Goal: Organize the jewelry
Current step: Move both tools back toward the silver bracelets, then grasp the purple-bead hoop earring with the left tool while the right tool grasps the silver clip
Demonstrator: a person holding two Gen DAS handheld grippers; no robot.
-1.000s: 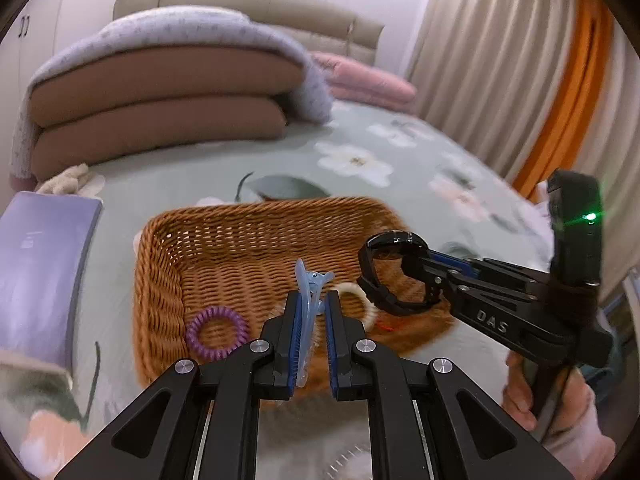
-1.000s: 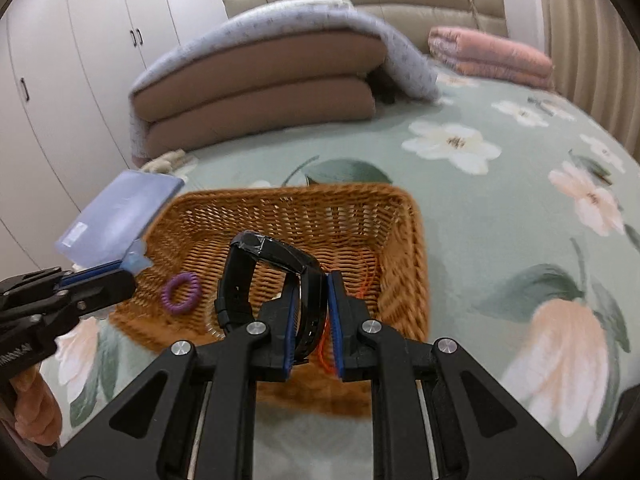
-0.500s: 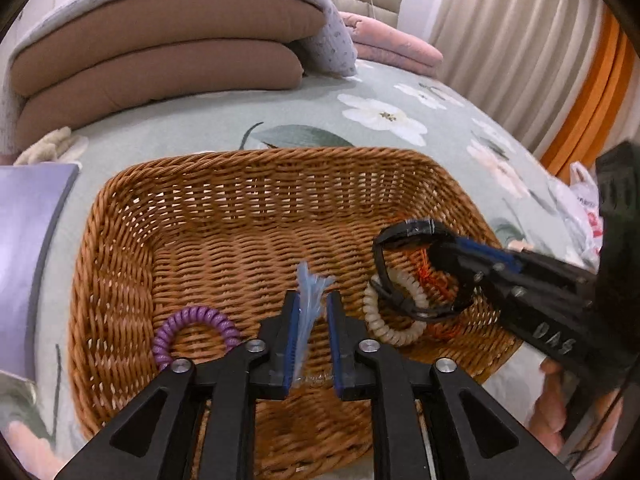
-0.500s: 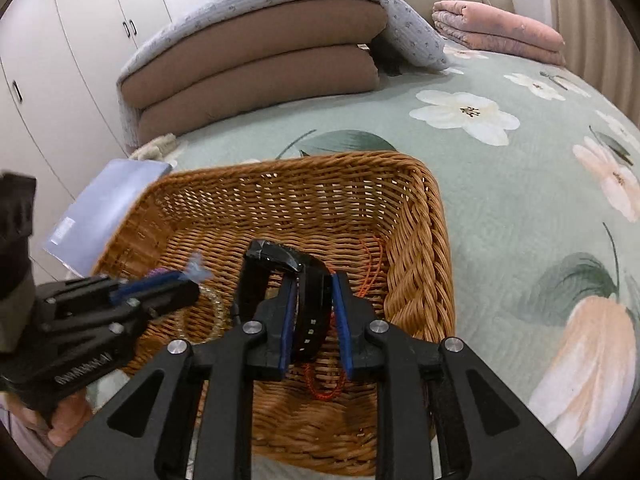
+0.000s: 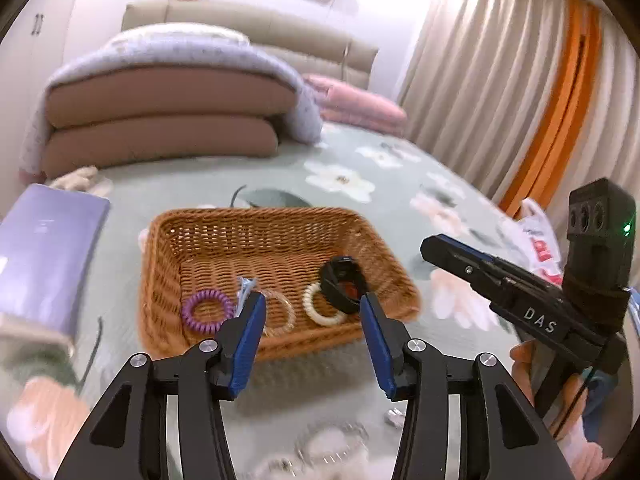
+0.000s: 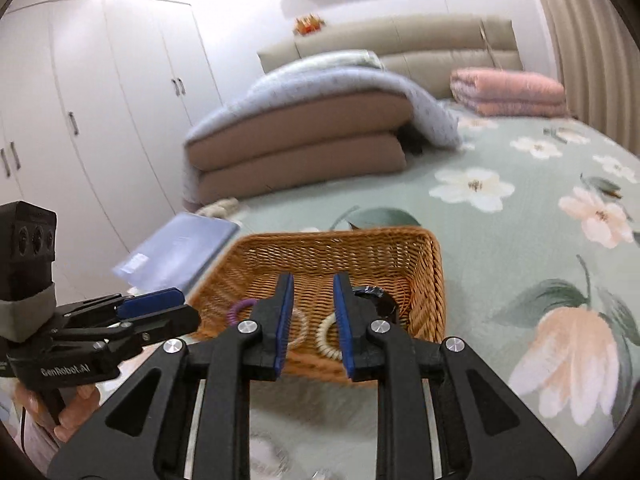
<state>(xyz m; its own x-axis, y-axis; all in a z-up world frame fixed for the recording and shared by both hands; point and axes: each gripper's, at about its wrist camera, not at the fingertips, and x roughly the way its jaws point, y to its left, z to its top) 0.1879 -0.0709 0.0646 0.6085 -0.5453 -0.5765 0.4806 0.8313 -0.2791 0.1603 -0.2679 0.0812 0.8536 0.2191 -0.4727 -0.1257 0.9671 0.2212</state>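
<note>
The left gripper is spread wide and holds nothing; the right gripper is likewise parted and bare. Beyond both sits the wicker basket on the floral bedspread. Inside lie a purple coil hair tie, a pale blue hair clip, a clear coil tie, a cream coil tie and what looks like a black watch, blurred.

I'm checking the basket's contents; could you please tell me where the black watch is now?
In the left wrist view the watch lies inside the basket toward its right end, resting partly on the cream hair tie.
</note>
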